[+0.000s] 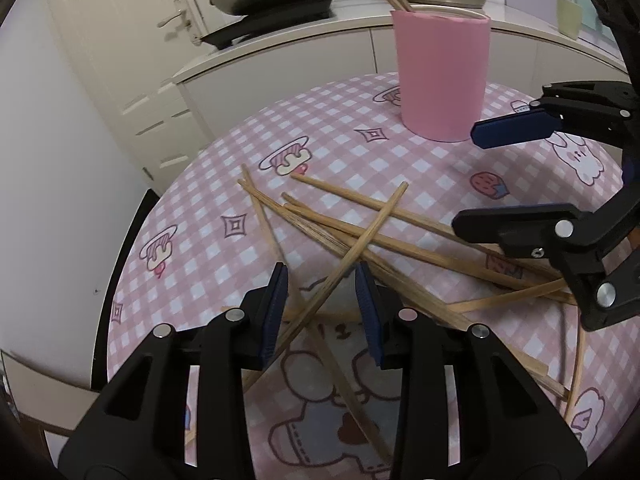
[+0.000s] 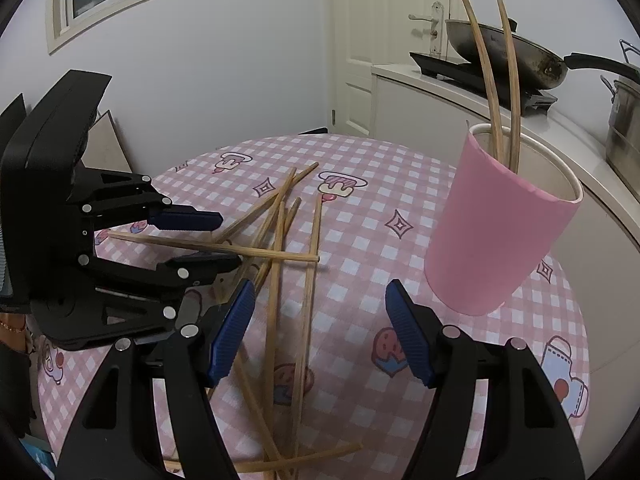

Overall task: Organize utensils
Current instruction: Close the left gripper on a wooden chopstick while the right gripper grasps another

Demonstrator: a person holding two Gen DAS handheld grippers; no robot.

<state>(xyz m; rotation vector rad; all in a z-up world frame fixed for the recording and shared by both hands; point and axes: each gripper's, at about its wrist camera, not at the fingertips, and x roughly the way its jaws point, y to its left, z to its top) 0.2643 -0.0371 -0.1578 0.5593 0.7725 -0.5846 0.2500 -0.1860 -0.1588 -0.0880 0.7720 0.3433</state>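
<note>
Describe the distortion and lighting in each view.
Left wrist view: heavy fisheye bends the counter edge and table into arcs; soft, even light, faint shadows under the chopsticks. Right wrist view: the pink cup leans and its two chopsticks curve; dark vignette in the corners.

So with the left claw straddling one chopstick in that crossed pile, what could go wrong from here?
1. The chopstick between the open left claw fingers lies across others in the pile, so lifting it may drag or flick its neighbours.
2. The right claw, also open, sits close by; the two could collide.
3. The pink cup already holds two leaning chopsticks and might tip if knocked.
</note>
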